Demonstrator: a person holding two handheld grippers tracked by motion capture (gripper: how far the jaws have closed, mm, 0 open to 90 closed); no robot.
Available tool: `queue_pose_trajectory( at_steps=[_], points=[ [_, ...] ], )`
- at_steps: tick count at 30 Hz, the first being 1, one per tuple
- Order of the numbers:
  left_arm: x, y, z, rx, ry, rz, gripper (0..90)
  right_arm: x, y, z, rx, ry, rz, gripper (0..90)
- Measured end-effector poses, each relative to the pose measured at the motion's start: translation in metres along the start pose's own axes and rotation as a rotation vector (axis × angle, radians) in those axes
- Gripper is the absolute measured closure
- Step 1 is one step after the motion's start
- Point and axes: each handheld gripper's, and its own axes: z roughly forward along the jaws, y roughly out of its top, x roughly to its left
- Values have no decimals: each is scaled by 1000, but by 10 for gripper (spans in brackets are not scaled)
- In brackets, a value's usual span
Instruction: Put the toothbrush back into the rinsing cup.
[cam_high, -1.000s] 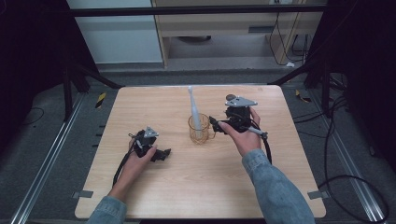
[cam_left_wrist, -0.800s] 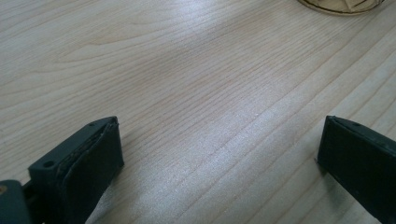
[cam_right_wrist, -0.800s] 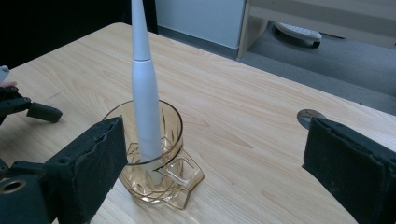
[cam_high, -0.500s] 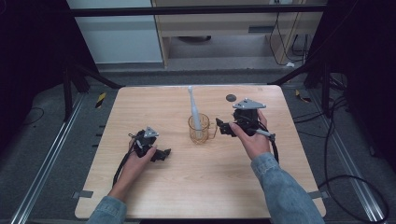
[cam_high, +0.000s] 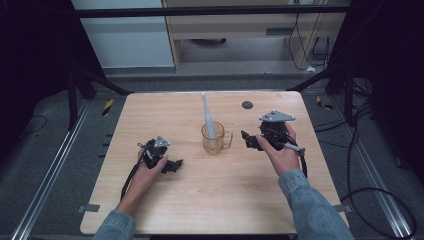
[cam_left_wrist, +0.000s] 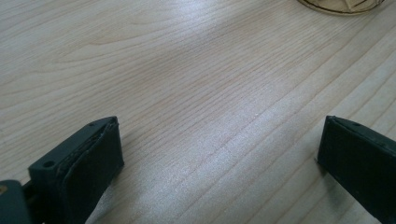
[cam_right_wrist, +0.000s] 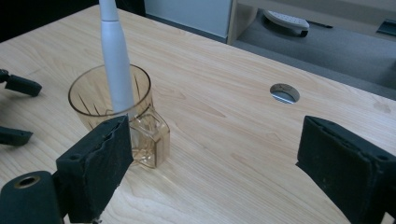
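An amber see-through cup (cam_high: 212, 141) with a handle stands upright at the middle of the wooden table (cam_high: 225, 200). A white toothbrush-like stick (cam_high: 207, 112) stands in it, leaning against the rim. My right gripper (cam_high: 247, 140) is a little to the right of the cup and points at its handle. It is open, its jaws have just been closing a little, and nothing is between them. The right gripper view looks past my right gripper (cam_right_wrist: 212, 158) to the cup (cam_right_wrist: 112, 100) and stick (cam_right_wrist: 114, 60). My left gripper (cam_high: 176, 165) rests open on the table, left of the cup.
A round dark hole (cam_high: 247, 105) sits in the tabletop behind my right gripper, and the right gripper view has the hole (cam_right_wrist: 285, 92) too. A dark metal frame and rails surround the table. A light cabinet stands beyond the far edge.
My right gripper has drawn away from the cup to the right and slightly toward the person. The left hand and the cup have stayed put.
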Motion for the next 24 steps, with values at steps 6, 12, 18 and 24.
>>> queue_pose_trajectory(
  at_steps=[6, 12, 18, 24],
  points=[
    [0, 0, 0, 0, 0, 0, 0, -7, -11, -5, 28, -11, -19, 116],
    [0, 0, 0, 0, 0, 0, 0, -16, -24, -7, 54, -28, -17, 126],
    [0, 0, 0, -1, 1, 1, 0, -25, -41, -6, 98, -37, -2, 136],
    [0, 0, 0, 2, 1, 3, 0, -30, -52, -3, 127, -35, 10, 142]
  ],
)
